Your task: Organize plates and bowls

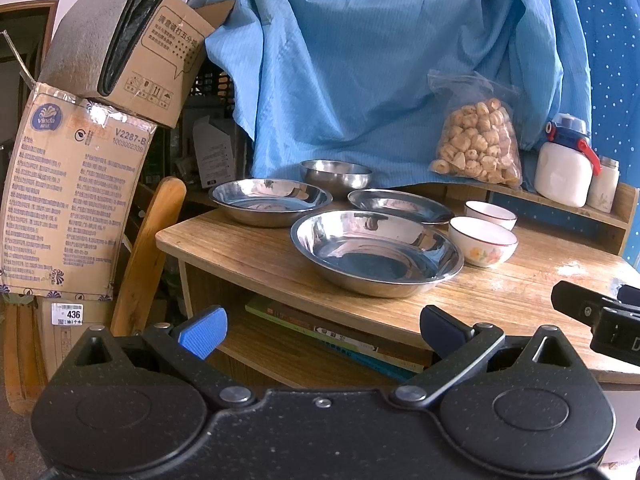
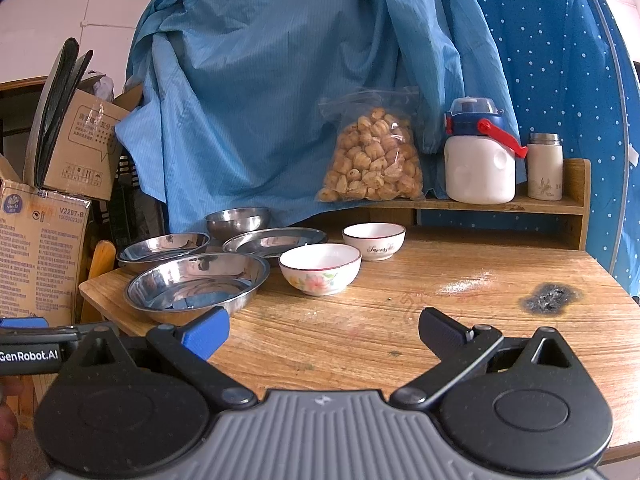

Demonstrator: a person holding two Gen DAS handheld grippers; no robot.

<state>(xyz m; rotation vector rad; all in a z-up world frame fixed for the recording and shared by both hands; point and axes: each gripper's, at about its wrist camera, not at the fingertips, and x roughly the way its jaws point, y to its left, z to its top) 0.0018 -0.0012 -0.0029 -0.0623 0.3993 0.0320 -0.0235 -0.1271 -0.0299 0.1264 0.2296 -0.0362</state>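
Left wrist view shows your left tongs spread wide and holding nothing, hanging off the surface's front edge. Your right tongs are likewise spread and empty, low over the wooden surface near its front.

Nothing is stacked yet; every dish sits singly, which I read as the start of sorting. Count three steel plates: the nearest plate towards the front-left corner, the left plate by the left edge, and the rear plate behind. One steel bowl stands at the back edge. Two ceramic bowls sit mid-surface: the flowered bowl and the lettered bowl, just beside each other.
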